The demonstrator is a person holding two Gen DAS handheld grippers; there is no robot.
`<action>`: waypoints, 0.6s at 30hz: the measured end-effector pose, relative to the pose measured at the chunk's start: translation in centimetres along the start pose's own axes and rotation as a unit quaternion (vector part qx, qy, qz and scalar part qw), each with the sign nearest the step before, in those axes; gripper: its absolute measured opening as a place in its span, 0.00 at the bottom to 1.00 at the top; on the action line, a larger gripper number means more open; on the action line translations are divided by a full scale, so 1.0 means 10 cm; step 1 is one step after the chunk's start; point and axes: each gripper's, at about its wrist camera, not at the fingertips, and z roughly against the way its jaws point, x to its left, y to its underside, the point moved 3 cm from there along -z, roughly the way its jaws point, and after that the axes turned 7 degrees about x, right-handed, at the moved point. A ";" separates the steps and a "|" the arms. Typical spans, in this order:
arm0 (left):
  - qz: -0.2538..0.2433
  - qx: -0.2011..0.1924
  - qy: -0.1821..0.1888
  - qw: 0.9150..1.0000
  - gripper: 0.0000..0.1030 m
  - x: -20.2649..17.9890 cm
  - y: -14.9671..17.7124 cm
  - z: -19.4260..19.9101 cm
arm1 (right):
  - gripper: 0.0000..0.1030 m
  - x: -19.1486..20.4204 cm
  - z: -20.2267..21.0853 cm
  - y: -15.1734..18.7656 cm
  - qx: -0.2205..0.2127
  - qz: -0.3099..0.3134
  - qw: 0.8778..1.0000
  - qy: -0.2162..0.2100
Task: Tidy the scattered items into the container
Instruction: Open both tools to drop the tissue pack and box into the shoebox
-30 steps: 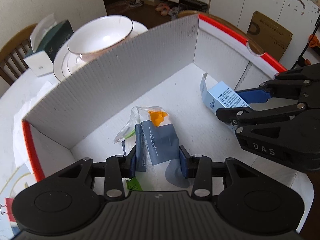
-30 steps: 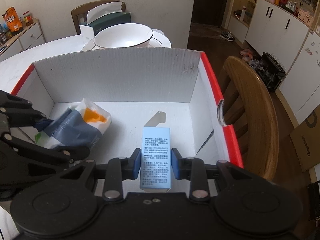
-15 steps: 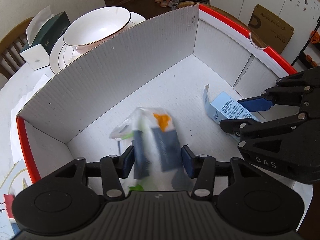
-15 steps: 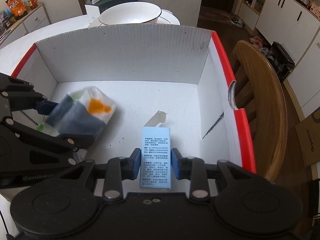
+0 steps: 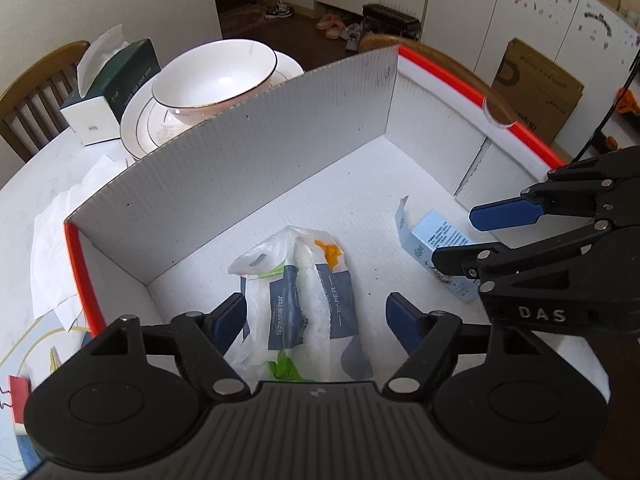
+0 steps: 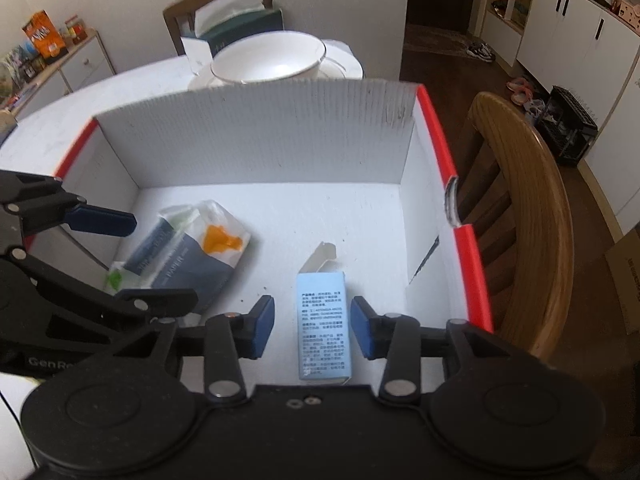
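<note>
Lying flat in box (image 6: 464,236), carton (image 6: 322,320) lengthwise between spread right claw (image 6: 312,328)

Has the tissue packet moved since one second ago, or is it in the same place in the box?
Yes. The tissue packet has dropped from the left hand-held gripper, now open, onto the floor of the box, lying nearer the left wall.

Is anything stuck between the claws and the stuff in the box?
Nothing visible. The tissue pack lies on the box floor between the open left gripper's fingers, with only air in the gaps. The blue carton lies the same way between the open right gripper's fingers. Both are already in the box.
</note>
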 end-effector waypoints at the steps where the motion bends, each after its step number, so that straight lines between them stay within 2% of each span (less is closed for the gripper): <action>1: 0.004 -0.003 0.002 1.000 0.74 0.01 0.01 0.03 | 0.46 0.00 0.04 0.00 -0.005 0.001 1.000 -0.002; 6: 0.023 -0.023 0.016 0.999 0.79 0.08 0.06 0.18 | 0.61 0.02 0.24 0.02 -0.045 0.002 0.999 0.006; 13: 0.037 -0.066 0.021 0.997 0.82 0.16 0.19 0.47 | 0.68 0.03 0.50 0.01 -0.079 -0.007 0.997 -0.008; 18: 0.045 -0.097 0.025 0.994 0.86 0.23 0.31 0.68 | 0.81 0.07 0.65 0.04 -0.102 -0.019 0.994 -0.018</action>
